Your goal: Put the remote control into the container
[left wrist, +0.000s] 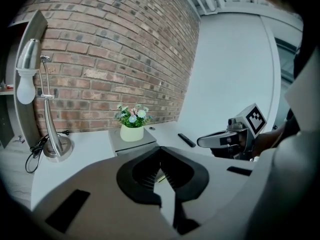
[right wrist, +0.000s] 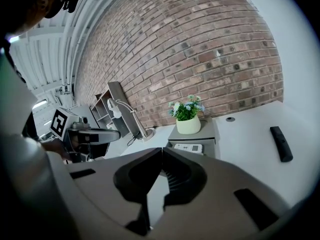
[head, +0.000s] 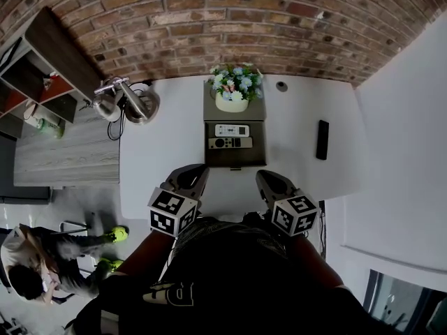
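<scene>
A black remote control (head: 322, 139) lies on the white table (head: 300, 103), to the right of a grey container (head: 235, 160); it also shows in the left gripper view (left wrist: 186, 140) and the right gripper view (right wrist: 281, 143). Inside the container's open tray lie a white remote (head: 232, 130) and a darker one (head: 230, 143). My left gripper (head: 196, 171) and right gripper (head: 265, 177) hover side by side at the table's near edge, in front of the container. The jaws of both are shut and hold nothing. Their tips (left wrist: 160, 149) (right wrist: 161, 150) meet with nothing between.
A pot of flowers (head: 232, 93) stands on the container's top at the back. A desk lamp (head: 129, 100) sits on the table's left rear corner, and a small round hole (head: 281, 86) is at the back. A brick wall runs behind. A person crouches at the lower left.
</scene>
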Tool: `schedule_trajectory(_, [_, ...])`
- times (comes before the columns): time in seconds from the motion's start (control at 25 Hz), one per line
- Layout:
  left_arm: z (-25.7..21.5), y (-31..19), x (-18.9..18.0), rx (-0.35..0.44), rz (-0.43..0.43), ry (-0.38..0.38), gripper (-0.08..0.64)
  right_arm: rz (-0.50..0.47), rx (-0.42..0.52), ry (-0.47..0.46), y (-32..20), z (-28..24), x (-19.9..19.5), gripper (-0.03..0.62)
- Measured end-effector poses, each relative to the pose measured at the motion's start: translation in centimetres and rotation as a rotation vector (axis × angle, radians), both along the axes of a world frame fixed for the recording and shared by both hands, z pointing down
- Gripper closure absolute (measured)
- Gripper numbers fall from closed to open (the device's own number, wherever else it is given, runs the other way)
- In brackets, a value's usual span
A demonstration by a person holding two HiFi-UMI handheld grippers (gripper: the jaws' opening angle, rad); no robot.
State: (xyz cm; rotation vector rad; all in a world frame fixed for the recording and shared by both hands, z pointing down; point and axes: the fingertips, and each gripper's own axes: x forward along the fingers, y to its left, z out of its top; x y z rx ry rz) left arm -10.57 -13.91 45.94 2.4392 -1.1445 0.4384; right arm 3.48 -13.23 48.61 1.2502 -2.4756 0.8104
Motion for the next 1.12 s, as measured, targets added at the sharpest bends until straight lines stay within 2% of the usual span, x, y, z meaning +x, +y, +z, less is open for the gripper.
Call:
schedule_trajectory(0.36, [1.9,0.0,2.5,-0.069,0.055,-0.061,0.552,0.031,-0.024,0.001,-0.4,0.8,2.4,0.584])
schedule_trajectory(0.64, [2.1,-1.2,5.7,-0.038,0.086,-0.105,0.552,0.089,-0.036,0.026,-1.4,2.0,6.8,0.584])
schedule_trajectory(0.84, [2.9,-1.8,8.0,-0.021,0.117,-0.176,0.552,0.172,-0.036,0.107,-2.9,4.2,11.6,0.584])
schedule_trajectory(1.04, [5.8,-1.7,10.7,-0.086,0.205,-0.281,0.552,0.262,-0.036,0.246,-5.1,6.9,18.5,0.584])
schedule_trajectory(1.12, [6.6,-1.7,11.7,-0.107,0.224,-0.297,0.552,0.295,-0.056,0.282,-5.9,8.3,21.0,0.583])
